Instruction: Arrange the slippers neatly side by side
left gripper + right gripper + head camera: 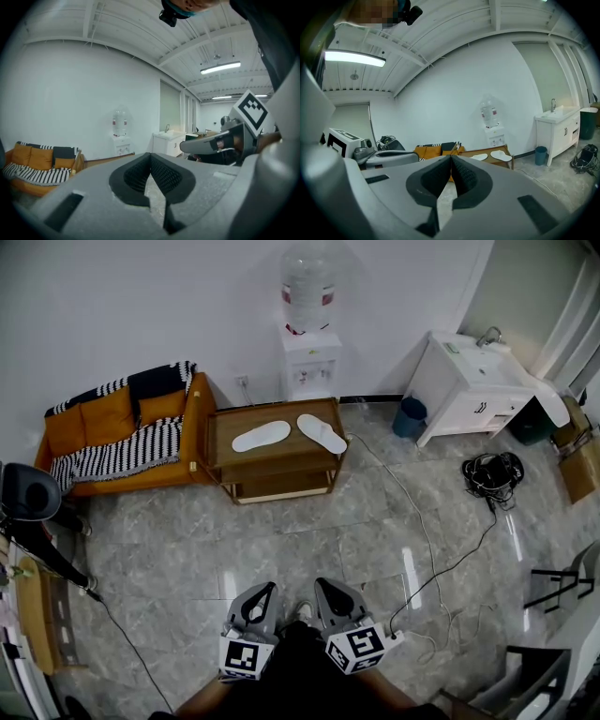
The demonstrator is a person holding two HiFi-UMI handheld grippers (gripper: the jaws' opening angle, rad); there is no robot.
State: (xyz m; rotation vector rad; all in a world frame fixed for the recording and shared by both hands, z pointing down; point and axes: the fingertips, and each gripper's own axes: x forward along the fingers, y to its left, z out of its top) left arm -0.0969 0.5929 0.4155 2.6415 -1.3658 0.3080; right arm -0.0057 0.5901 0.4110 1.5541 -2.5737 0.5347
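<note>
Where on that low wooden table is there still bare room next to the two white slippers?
The wooden table is bare at its end nearest the orange sofa, left of the left slipper, and along its front edge. The middle and right end are crowded: the right slipper reaches nearly to that rim.

Office-like lounge: orange sofa (98, 423), water dispenser (307, 357), sink cabinet (466, 390), tiled floor (309, 535)
</note>
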